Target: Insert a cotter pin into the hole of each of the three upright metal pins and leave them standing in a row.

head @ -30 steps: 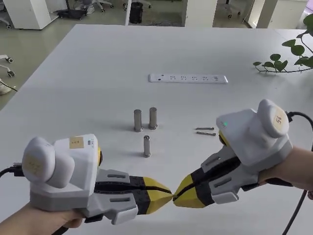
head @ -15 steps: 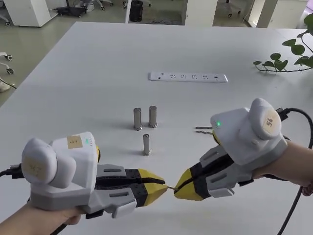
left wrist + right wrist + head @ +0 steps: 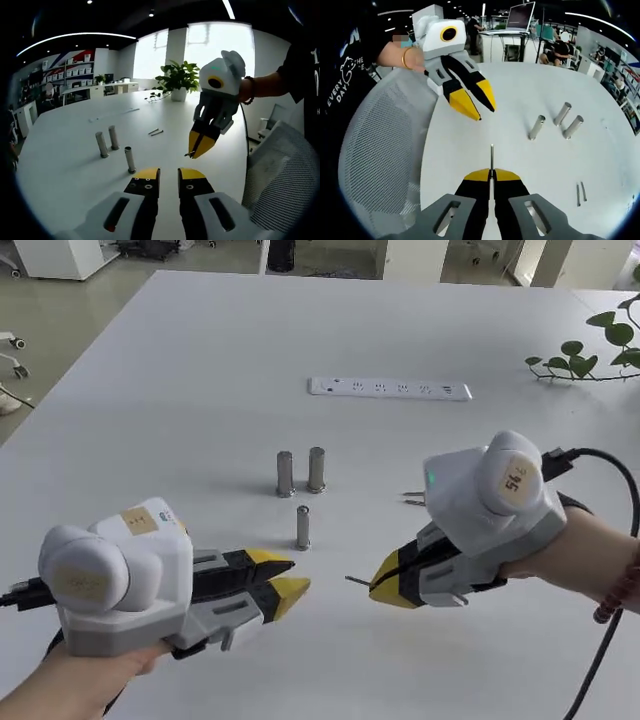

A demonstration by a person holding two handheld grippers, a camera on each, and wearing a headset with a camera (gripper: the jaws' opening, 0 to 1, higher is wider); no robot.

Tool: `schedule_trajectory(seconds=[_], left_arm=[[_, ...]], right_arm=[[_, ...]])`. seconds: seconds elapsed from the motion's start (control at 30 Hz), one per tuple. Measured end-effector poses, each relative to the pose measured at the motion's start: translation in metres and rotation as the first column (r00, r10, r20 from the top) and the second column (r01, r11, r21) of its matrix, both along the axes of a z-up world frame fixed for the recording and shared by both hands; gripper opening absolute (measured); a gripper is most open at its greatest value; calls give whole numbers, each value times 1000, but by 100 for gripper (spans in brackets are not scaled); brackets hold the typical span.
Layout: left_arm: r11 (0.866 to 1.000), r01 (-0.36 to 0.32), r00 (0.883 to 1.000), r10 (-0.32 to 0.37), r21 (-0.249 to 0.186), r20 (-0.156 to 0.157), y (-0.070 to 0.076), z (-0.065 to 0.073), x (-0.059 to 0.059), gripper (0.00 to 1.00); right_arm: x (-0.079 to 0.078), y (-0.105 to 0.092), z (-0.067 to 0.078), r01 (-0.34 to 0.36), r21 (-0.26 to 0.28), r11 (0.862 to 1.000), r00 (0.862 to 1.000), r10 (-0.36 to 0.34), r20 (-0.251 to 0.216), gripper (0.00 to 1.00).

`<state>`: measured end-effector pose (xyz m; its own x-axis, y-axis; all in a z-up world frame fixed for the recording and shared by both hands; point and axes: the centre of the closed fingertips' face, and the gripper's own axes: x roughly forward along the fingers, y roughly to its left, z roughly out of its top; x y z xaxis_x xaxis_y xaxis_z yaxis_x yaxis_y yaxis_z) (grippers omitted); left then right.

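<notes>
Head view: the left gripper point(image 3: 297, 575) has its jaws parted and holds nothing. The right gripper point(image 3: 376, 587) is clenched on one thin metal cotter pin point(image 3: 357, 581). Three upright grey metal pins point(image 3: 303, 527) stand on the white table point(image 3: 200, 390).
Left gripper view: a clear gap shows between its own jaws.
Right gripper view: two spare cotter pins point(image 3: 580, 192) lie flat on the table.

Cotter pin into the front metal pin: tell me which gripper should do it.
Right. The right gripper is shut on a cotter pin, free end sticking out ahead, close to the front metal pin. The left gripper is open and holds nothing, so it would first have to fetch one.
</notes>
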<state>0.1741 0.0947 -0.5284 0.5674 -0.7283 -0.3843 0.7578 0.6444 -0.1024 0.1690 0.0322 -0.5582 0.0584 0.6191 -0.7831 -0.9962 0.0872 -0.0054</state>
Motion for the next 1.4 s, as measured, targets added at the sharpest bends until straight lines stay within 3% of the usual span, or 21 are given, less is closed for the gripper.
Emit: schedule_trajectory(seconds=[0.33,0.4,0.6,0.7,1.03,1.13,1.4], left_arm=[[993,-112,994,112,41,7,9,-10,26,17],[991,-128,992,128,45,5,9,-12,31,18],[978,-182,983,183,100,4,13,-25,49,19],[971,-216,976,216,99,8,13,-27,57,19],[957,-252,967,254,143,7,9,-41,74,18],[956,-255,966,258,143,0,9,-44,78,18],[958,-247,968,249,145,0,2,-49,84,18]], right_arm=[[27,2,-5,83,-45,995,996,-83,15,0],[31,4,-5,107,-44,993,994,-107,-1,0],[40,9,-6,135,-71,988,991,-136,-10,0],[47,10,-7,144,-88,986,989,-145,-10,0],[62,17,-10,150,-127,980,988,-154,-21,0],[71,16,-11,150,-140,979,988,-154,-20,0],[74,16,-13,146,-155,977,988,-152,-23,0]])
